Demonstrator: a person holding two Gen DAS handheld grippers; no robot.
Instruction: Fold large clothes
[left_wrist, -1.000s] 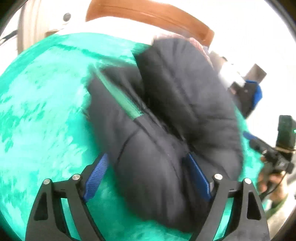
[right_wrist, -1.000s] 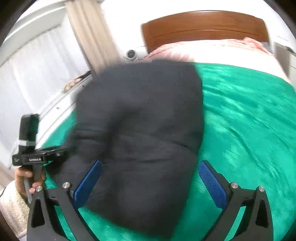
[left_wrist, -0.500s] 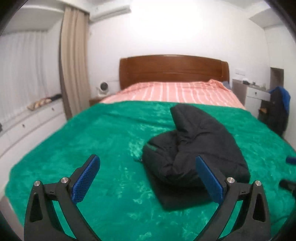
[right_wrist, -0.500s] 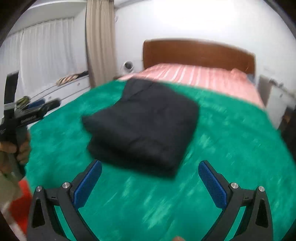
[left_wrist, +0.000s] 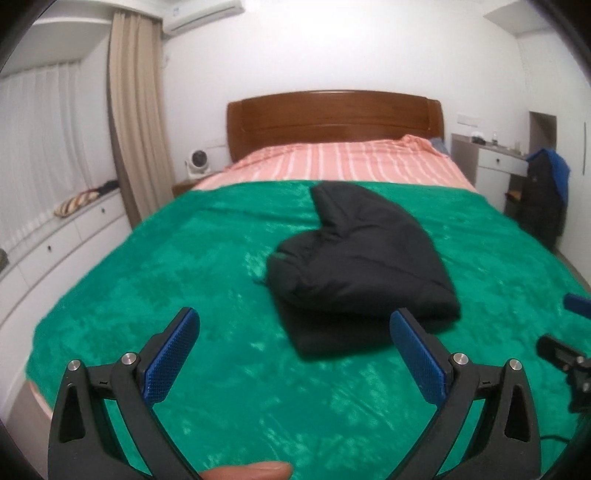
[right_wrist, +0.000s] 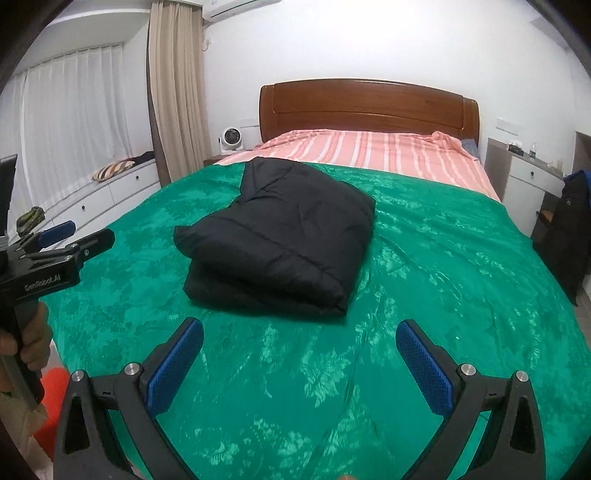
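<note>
A black padded jacket (left_wrist: 354, 266) is lying folded into a thick bundle on the green blanket (left_wrist: 166, 280) that is covering the near part of the bed, well short of the pink striped sheet (left_wrist: 340, 162) and the wooden headboard (left_wrist: 332, 118).

The left gripper (left_wrist: 295, 354) is hovering above the blanket near the foot of the bed, its blue-padded fingers (left_wrist: 171, 360) spread wide apart and holding nothing; the jacket is sitting just beyond them, apart from both pads. The left wrist view is showing the jacket's open side, where the rounded top layer is curling over a flatter layer beneath and a notch is showing at the far end. It is also catching the tips of the other tool at its right edge, and a fingertip (left_wrist: 251, 470) poking in at the bottom.

The right gripper (right_wrist: 299, 358) is likewise hanging over bare blanket with its fingers (right_wrist: 424, 365) wide apart and empty, the jacket (right_wrist: 280, 236) lying further off. The right wrist view is showing the jacket's smoother, squarer face with a neat folded edge toward the camera. Only this view is showing the whole left tool (right_wrist: 55, 254) from the side, gripped by a hand (right_wrist: 29, 347) at the left edge, and an orange object (right_wrist: 55, 402) low beside the bed.

A small white fan (right_wrist: 232, 138) is standing beside the headboard, and a dark coat (left_wrist: 546, 192) is hanging near the white desk (left_wrist: 498, 158) on the right.
</note>
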